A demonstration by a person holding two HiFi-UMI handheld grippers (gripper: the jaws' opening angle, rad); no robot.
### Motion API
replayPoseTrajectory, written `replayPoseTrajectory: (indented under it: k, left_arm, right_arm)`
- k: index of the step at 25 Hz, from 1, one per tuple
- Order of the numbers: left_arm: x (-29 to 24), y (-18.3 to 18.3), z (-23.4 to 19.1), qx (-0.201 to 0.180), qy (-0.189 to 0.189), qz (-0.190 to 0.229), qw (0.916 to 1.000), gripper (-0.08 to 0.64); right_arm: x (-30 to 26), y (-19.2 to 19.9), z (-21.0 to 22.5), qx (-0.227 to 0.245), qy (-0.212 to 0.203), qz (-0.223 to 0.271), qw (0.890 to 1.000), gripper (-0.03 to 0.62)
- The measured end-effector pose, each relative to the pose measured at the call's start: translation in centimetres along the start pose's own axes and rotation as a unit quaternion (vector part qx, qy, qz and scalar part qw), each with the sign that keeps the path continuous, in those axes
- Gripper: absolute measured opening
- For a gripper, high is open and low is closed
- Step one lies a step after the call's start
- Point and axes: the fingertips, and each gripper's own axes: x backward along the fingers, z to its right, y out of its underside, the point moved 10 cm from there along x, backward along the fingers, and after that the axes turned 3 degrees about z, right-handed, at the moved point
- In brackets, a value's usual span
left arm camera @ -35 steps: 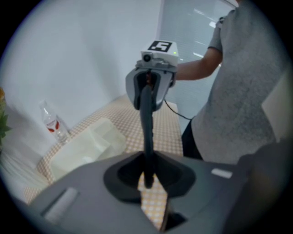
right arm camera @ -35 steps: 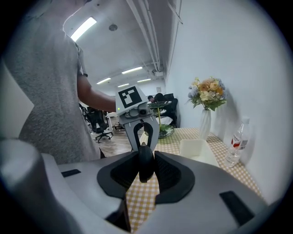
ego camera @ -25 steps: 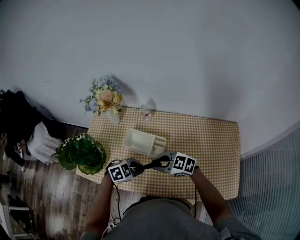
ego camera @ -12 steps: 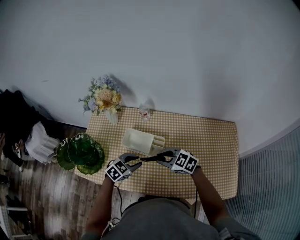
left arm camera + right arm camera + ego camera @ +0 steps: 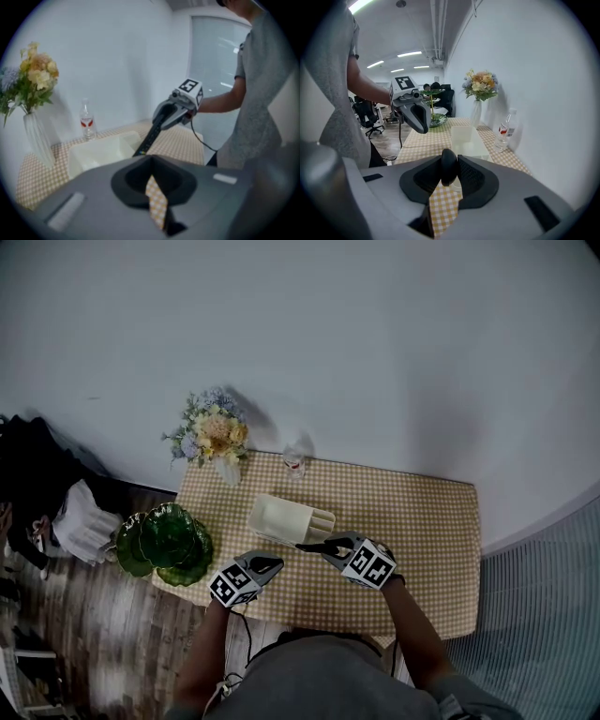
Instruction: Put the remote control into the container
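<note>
- Head view shows the right gripper (image 5: 330, 547) with its jaws closed on one end of a slim black remote control (image 5: 312, 546). The remote sticks out from the jaws over the tan checked table (image 5: 422, 521).
- The remote's free end reaches the near long rim of the cream rectangular plastic container (image 5: 281, 517). Whether it touches the rim cannot be told.
- Right gripper view has the remote's rounded black end clamped between the two jaws, with the container straight ahead beyond them.
- Left gripper view shows the left gripper (image 5: 152, 187) with its jaws a narrow gap apart. Only checked cloth shows through the gap, and nothing is held.
- From that view the remote slants down out of the right gripper towards the container's right end, well clear of the left jaws.
- At the table's far edge stand a white vase of pale flowers (image 5: 216, 435) and a clear plastic bottle with a red label (image 5: 294, 463).
- A green glass dish (image 5: 164, 542) sits off the table's left end.
</note>
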Motion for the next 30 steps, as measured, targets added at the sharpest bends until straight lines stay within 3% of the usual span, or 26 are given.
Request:
replayPoseTrajectory:
  k: [3, 6, 12, 22, 30]
  left_arm:
    - [0.2, 0.2, 0.2, -0.001, 0.003, -0.008, 1.0, 0.0]
    - [0.4, 0.5, 0.0, 0.0, 0.0, -0.009, 1.0, 0.0]
    - [0.1, 0.2, 0.1, -0.007, 0.003, -0.016, 0.9998, 0.0]
    - [-0.1, 0.7, 0.3, -0.01, 0.0, -0.028, 0.9996, 0.0]
    - [0.0, 1.2, 0.8, -0.007, -0.003, -0.029, 0.9996, 0.0]
  right_arm:
    - [0.4, 0.0, 0.0, -0.011, -0.006, 0.004, 1.0, 0.104]
    - [0.9, 0.3, 0.1, 0.011, -0.002, -0.036, 0.999, 0.104]
    - [0.2, 0.0, 1.0, 0.05, 0.038, -0.083, 0.995, 0.104]
    - [-5.0, 0.6, -0.3, 0.131, 0.09, -0.192, 0.968, 0.104]
    - [-8.0, 1.3, -2.7, 0.18, 0.146, -0.228, 0.946, 0.104]
